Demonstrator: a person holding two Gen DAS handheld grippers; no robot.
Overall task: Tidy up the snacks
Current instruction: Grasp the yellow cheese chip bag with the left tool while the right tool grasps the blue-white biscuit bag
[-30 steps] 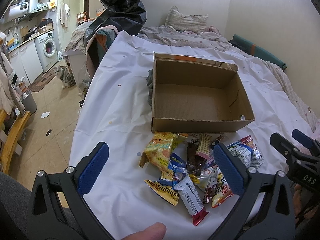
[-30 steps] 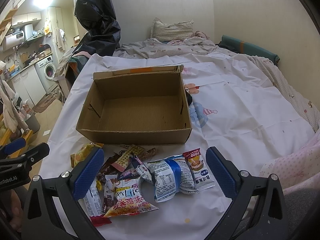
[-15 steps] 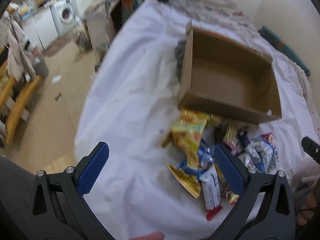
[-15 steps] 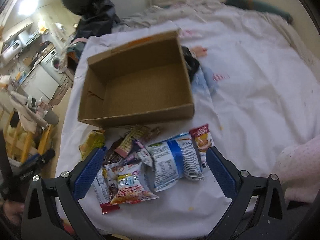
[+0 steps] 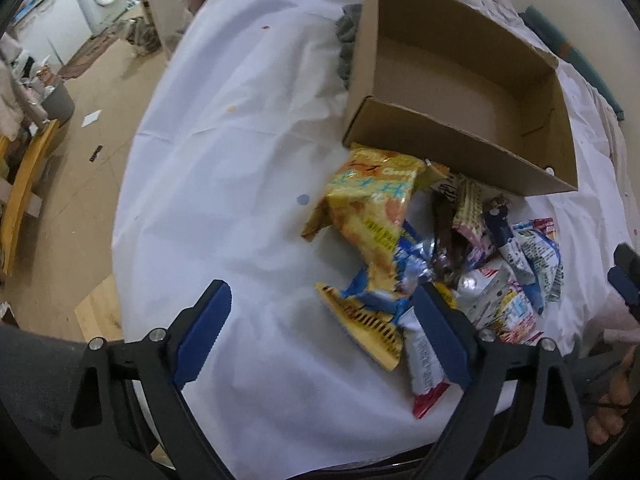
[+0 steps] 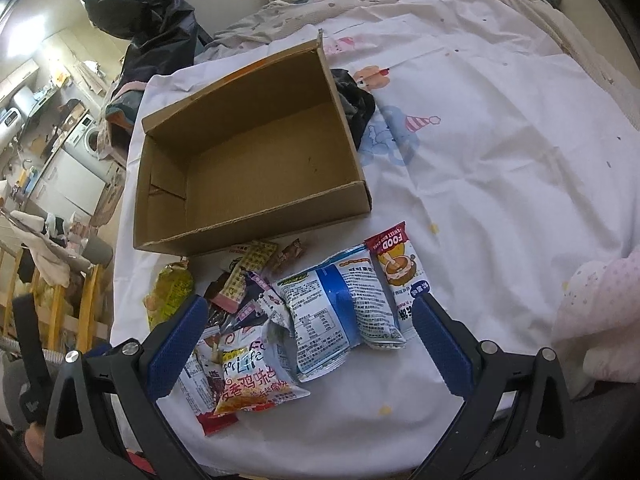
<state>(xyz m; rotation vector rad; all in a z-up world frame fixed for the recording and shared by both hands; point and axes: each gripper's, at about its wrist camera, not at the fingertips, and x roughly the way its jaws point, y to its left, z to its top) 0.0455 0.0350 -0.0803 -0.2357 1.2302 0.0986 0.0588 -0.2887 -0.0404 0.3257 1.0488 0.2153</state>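
Between the left gripper point(image 5: 322, 334) fingers: bare white sheet point(image 5: 224, 168) plus the near edge of the snack pile point(image 5: 432, 256). Fingers spread wide, jaws have just been closing a bit, pads touch nothing. Yellow-black wrapper point(image 5: 366, 326) lies just inside its right finger point(image 5: 440, 334); white-red bar point(image 5: 424, 368) runs beside that finger. Yellow chip bag point(image 5: 370, 204) sits beyond the fingertips, leaning at the front wall of the cardboard box point(image 5: 452, 148).

Right gripper point(image 6: 306, 344) fingers also wide apart, gripping nothing. Between them: blue-white bag point(image 6: 340, 312) and red-orange bag with Chinese print point(image 6: 252, 380). "FOOD" sachet point(image 6: 398, 272) just inside the right finger point(image 6: 444, 348). Green-yellow bag point(image 6: 170, 292) just outside the left finger. Box beyond the fingertips, open top, nothing inside, standing on the bed sheet.
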